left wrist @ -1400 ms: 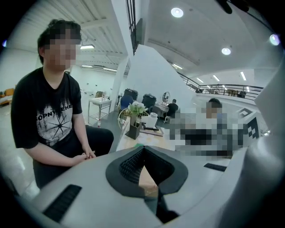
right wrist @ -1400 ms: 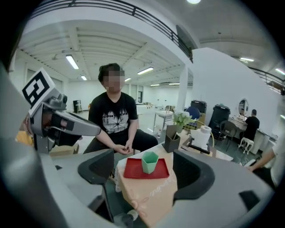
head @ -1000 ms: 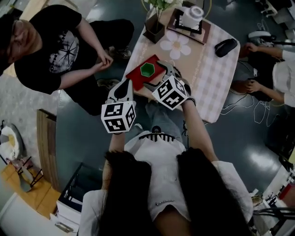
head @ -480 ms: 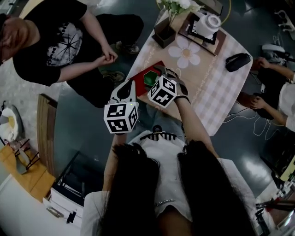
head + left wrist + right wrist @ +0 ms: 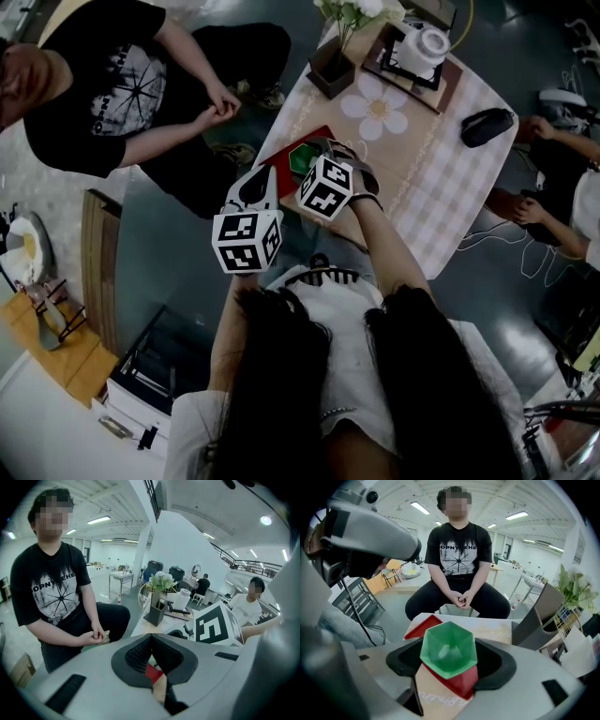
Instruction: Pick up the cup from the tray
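While the right gripper [image 5: 450,663] is closing its spread fingers [image 5: 500,666] on the green cup [image 5: 449,649] | cup is sitting between them, on the red tray [image 5: 423,626], seemingly ungripped | left gripper [image 5: 151,641] is idling, fingers pressed together, empty | gripping and lifting are remaining.

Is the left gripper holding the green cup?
No, the left gripper's jaws meet at the tips with nothing between them, while the green cup sits on the red tray.

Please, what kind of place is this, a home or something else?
Probably a large open workspace or lab hall, not a home. Long strip lights run along a high white ceiling, a dark glossy floor surrounds the small table with a pink checked cloth, and a white work table stands far behind.
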Available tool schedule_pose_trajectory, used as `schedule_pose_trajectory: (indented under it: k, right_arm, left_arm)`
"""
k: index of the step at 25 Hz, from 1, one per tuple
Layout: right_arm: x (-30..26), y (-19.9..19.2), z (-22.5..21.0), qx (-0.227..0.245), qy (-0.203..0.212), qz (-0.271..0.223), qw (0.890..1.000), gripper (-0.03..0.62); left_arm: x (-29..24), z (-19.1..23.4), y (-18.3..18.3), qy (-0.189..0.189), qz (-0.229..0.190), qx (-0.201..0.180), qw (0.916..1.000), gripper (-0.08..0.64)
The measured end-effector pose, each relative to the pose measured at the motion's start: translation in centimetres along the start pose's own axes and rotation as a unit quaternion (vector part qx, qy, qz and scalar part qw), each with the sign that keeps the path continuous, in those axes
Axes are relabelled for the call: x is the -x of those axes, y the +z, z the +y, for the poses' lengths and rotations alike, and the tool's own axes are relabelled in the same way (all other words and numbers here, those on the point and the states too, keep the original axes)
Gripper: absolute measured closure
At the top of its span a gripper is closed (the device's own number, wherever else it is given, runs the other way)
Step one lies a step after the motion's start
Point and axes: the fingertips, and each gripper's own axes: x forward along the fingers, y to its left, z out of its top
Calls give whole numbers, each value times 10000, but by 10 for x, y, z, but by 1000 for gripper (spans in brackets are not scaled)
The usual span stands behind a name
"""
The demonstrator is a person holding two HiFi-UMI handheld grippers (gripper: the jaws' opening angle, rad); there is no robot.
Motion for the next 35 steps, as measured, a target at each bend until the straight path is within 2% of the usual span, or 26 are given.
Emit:
schedule_pose_trajectory:
  k: [3, 6, 11, 15, 22, 28, 35]
  right_arm:
    - [8, -1, -3, -86, -62, -57, 9999, 265]
    - [26, -3, -13, -418, -202, -241, 9986, 267]
    - [64, -37, -43, -1055, -782, -278, 9910, 267]
    - [87, -81, -60, -1663, -1223, -163, 9783, 267]
    - [115, -150, -68, -2624, -1789, -10, 9482, 265]
    - [121, -179, -65, -2984, -2041, 24, 9323, 267]
    - [113, -191, -51, -3116, -2011, -90, 9287, 265]
  left_arm:
    - [0, -2, 1, 0, 13, -56, 10000, 554]
    - [-2, -6, 4, -40, 25, -139, 9999, 554]
    - [-12, -23, 6, -233, 31, -216, 9995, 554]
    - [-21, -44, 8, -460, 41, -372, 9982, 554]
    - [-34, -90, 15, -1030, 156, -898, 9905, 554]
    - [-42, -108, 17, -1225, 163, -1048, 9868, 554]
    - [-41, -118, 4, -1360, 248, -1072, 9846, 554]
